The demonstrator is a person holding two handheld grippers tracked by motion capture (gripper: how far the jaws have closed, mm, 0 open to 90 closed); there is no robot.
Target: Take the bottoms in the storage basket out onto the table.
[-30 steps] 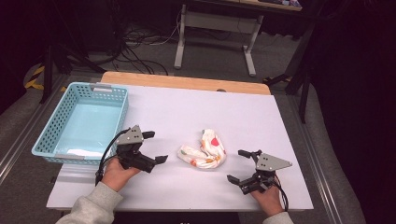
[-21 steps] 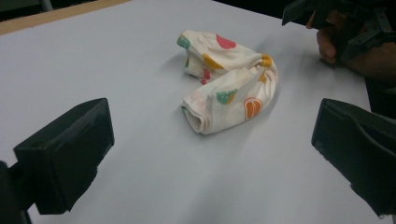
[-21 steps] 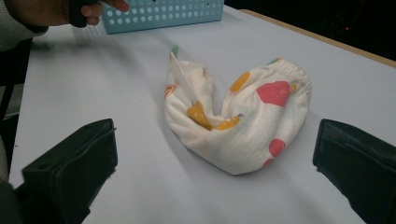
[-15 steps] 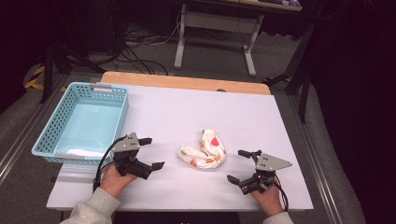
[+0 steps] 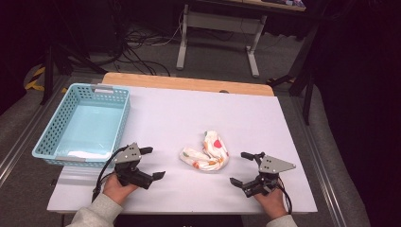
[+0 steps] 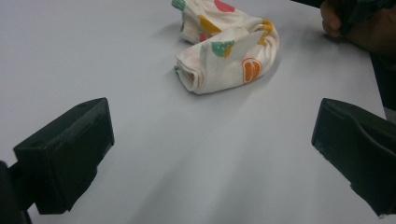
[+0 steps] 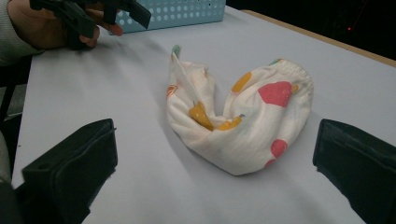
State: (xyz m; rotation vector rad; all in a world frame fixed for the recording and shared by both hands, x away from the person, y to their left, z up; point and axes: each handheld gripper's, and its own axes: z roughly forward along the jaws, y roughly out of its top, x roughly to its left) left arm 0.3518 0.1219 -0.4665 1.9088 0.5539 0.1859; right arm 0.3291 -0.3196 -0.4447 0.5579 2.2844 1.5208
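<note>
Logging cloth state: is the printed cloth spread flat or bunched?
Bunched: the printed cloth lies curled in a crumpled U on the white table.

We cannot make out the small dark spot (image 5: 223,91) on the wooden table edge, and the crumpled white fruit-print cloth (image 6: 224,44) is cropped at the left gripper view's top.

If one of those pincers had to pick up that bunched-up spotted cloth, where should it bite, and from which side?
Probably the thick rounded fold of the spotted cloth nearest the right gripper. The cloth lies bent in a U on the white table, and that bulging end stands highest, right ahead of the right gripper's open jaws. I would come in low from that side, one jaw on each flank of the bulge.
</note>
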